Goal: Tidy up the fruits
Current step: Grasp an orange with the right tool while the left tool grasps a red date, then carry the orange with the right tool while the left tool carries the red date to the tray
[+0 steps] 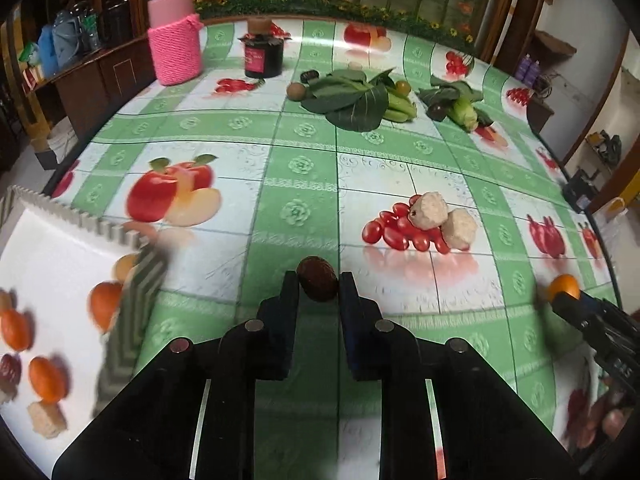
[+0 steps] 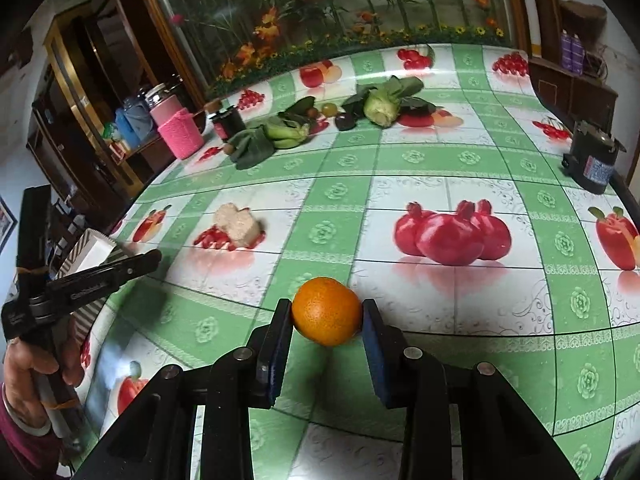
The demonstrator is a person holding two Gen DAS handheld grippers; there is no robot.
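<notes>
My left gripper (image 1: 318, 280) is shut on a small dark brown fruit (image 1: 318, 289), just above the green-checked tablecloth. Left of it stands a white tray (image 1: 52, 248) with a zigzag-striped rim, holding several small oranges (image 1: 105, 304) and a dark red fruit (image 1: 9, 372). My right gripper (image 2: 326, 309) is shut on an orange (image 2: 326, 312), both pads against its sides, low over the table. In the right wrist view the left gripper (image 2: 154, 258) shows at the left edge, held by a hand (image 2: 24, 376). The left wrist view shows the orange (image 1: 564, 286) at the far right.
Two beige lumps (image 1: 444, 216) lie mid-table. Leafy greens (image 1: 352, 98), a kiwi (image 1: 297, 91), a dark plum (image 2: 344, 121) and a pale cabbage stalk (image 2: 382, 109) lie further back. A pink knitted jar (image 1: 176, 40) and black jar (image 1: 264, 56) stand far left; a black device (image 2: 592, 160) sits far right.
</notes>
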